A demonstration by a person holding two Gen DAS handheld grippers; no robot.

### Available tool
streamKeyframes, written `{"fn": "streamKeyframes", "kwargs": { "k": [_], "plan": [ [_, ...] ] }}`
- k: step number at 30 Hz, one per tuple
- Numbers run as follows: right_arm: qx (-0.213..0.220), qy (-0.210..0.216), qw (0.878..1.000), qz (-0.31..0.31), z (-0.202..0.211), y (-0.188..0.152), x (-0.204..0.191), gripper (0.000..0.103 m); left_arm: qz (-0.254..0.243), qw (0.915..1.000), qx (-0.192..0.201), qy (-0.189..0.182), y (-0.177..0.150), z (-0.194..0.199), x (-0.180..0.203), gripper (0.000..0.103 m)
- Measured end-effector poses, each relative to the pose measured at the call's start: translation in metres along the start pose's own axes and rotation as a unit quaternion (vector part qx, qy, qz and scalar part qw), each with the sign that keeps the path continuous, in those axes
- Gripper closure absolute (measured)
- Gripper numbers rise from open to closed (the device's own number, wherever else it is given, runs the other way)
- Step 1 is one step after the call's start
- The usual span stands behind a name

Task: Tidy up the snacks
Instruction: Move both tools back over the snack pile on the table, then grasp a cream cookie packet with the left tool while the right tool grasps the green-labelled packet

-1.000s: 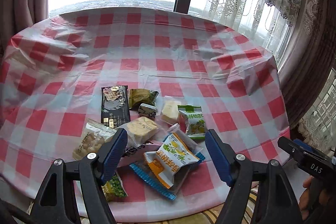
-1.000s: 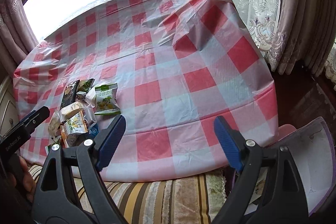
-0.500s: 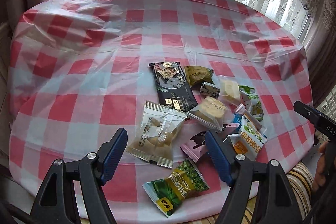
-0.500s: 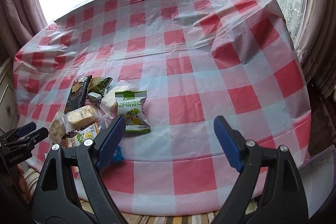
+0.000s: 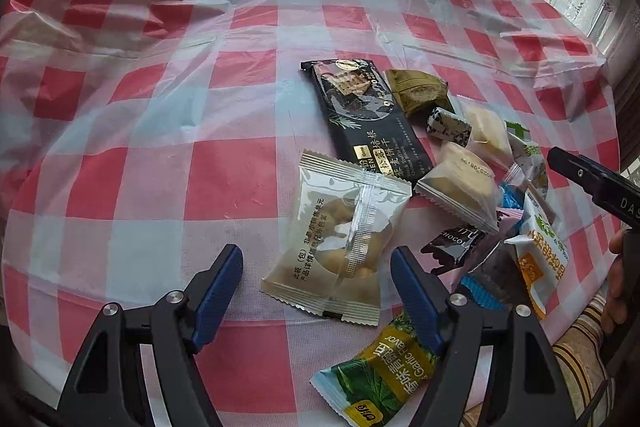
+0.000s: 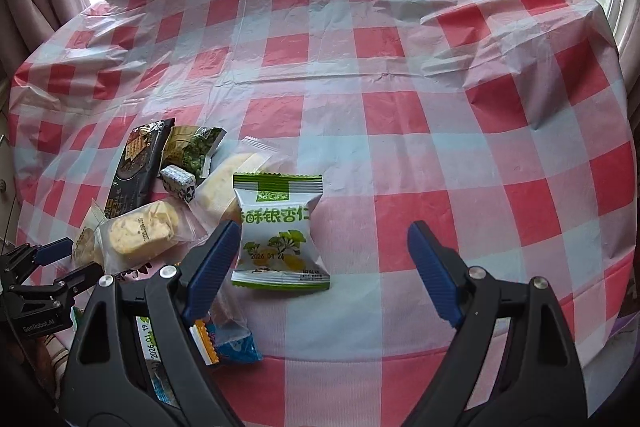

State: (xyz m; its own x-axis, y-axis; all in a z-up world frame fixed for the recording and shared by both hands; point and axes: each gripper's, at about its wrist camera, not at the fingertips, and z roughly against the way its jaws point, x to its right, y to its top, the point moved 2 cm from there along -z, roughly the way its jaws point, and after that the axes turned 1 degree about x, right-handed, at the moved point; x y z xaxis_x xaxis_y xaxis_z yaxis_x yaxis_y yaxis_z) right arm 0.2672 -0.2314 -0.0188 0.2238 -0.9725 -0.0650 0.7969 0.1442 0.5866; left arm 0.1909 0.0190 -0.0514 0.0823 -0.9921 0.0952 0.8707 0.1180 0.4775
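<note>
We have both tools lowered over a loose heap of snack packets on the surface, which is draped in a red-and-white checked plastic cloth, and nothing is sorted yet. Our left hand-held gripper stands open and empty, its jaws on either side of the near end of a clear packet of small round biscuits, with neither pad touching it. Our right hand-held gripper is likewise open and empty; its left jaw sits just beside a green-and-white packet that lies a little apart from the heap, so this one looks like the easiest first pick. To do this step well, we should take one packet at a time, beginning with those at the edge of the pile. We judge the wrappers to be thin, slippery and puffed with air, so we want to close across a packet's body or its crimped seam rather than a corner, and gently enough not to crush the contents. The black cracker packet and the frosted cake packets overlap one another, so lifting there could drag a neighbour along. The cloth is wrinkled, and a jaw pressed too low may pinch it.
</note>
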Motion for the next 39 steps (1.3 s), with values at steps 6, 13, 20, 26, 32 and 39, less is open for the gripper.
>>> {"fn": "streamKeyframes", "kwargs": {
  "k": [6,13,20,26,32,39],
  "plan": [
    [-0.017,-0.005,1.0,0.018,-0.019,0.003,-0.012,0.016,-0.017,0.9997,0.009,0.017,0.002,-0.003,0.004,0.028],
    [-0.041,0.002,0.999,0.012,-0.035,0.001,-0.01,0.033,-0.026,0.9988,0.02,0.036,0.004,-0.003,0.006,0.05],
    [-0.03,-0.005,1.0,0.005,-0.032,0.001,-0.005,0.055,-0.006,0.9991,0.027,0.031,0.003,-0.001,0.0,0.054],
    [-0.024,0.003,1.0,-0.007,-0.029,-0.001,-0.001,0.058,0.02,0.9986,0.034,0.035,0.002,0.001,-0.008,0.055],
    [-0.009,0.002,1.0,-0.013,-0.014,-0.004,0.004,0.058,0.035,0.9963,0.054,0.056,0.001,0.012,-0.012,0.056],
    [0.01,0.0,1.0,-0.012,0.01,-0.01,0.008,0.058,0.025,0.9895,0.106,0.095,0.003,0.043,-0.003,0.056]
  ]
}}
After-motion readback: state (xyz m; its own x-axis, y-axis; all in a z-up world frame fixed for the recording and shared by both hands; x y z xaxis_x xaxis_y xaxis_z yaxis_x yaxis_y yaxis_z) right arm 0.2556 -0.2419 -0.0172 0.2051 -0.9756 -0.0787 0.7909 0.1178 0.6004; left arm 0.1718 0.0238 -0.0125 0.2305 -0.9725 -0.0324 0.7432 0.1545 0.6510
